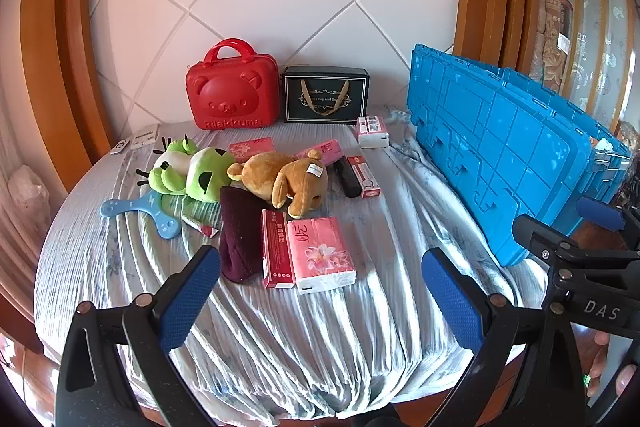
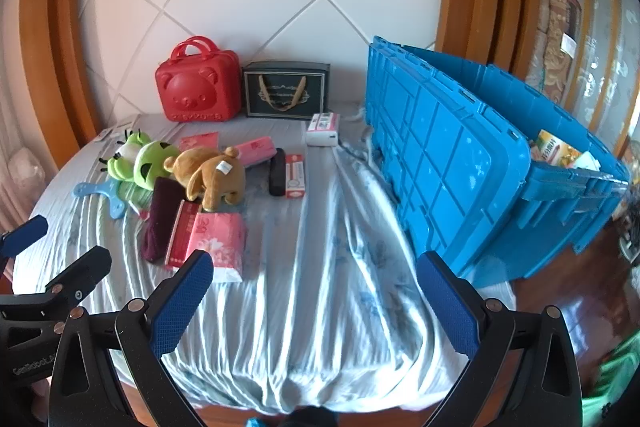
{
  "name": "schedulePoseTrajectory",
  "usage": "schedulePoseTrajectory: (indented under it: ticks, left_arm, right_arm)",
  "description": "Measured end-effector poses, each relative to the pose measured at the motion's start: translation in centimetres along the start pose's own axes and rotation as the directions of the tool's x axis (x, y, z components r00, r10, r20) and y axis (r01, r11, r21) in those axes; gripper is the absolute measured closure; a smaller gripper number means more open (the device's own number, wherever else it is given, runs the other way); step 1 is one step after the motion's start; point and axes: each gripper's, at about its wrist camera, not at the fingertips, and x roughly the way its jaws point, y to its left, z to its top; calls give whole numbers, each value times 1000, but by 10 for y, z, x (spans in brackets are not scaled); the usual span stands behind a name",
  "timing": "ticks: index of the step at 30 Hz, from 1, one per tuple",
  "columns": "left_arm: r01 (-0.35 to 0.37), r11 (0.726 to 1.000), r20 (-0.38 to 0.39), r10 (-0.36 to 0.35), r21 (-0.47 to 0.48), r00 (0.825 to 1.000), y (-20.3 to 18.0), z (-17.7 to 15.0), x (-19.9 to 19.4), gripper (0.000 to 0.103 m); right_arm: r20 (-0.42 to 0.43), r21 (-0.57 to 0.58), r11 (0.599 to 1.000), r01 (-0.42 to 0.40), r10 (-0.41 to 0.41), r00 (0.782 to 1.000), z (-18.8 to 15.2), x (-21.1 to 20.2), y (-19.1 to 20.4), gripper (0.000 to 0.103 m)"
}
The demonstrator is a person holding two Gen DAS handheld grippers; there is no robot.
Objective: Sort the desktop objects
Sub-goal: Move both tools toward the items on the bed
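Blue crate [image 2: 452,155] holds a yellow box [image 2: 554,149]

2 wrist cams, side-by-side, share table [image 1: 360,327].

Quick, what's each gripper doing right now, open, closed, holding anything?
Left gripper: jaws wide open, holding nothing.
Right gripper: jaws wide open, holding nothing.

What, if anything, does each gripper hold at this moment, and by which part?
Nothing is held. The left gripper and the right gripper both stand open above the cloth, with nothing between their pads.
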Motion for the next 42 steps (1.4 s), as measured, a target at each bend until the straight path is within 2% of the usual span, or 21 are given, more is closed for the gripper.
schedulePoseTrajectory:
  ticks: [19,24,29,32,37,38,42]
  left_arm:
    - [20,1000,-18,-20,11,1000,-3,-5,6,1]
    - [25,999,-27,-26,-22,999,-1,-2,14,1]
    - [16,999,-49,-18,-36,999,-2,4,31,1]
    - [8,1000,-73,-11,-29,997,-4,4,45,1]
    - [-36,997,-130,27,-68,991,2,3,75,1]
    - [-106,986,-139,88,-129,986,3,3,81,1]
    - [-169,970,-171,139,-176,976,13,4,100,1]
  right_arm:
    - [0,10,999,37,-37,999,-3,1,-5,0]
    - [-18,11,999,41,-40,999,-3,9,-10,0]
    - [-40,17,999,28,-27,999,0,24,-17,0]
    - [-71,13,1000,-13,14,997,2,39,-19,0]
    - [-106,-21,998,-63,60,993,7,69,-15,0]
    - [-117,-30,997,-77,73,990,10,78,-13,0]
    - [-154,-61,988,-141,130,979,18,110,-8,0]
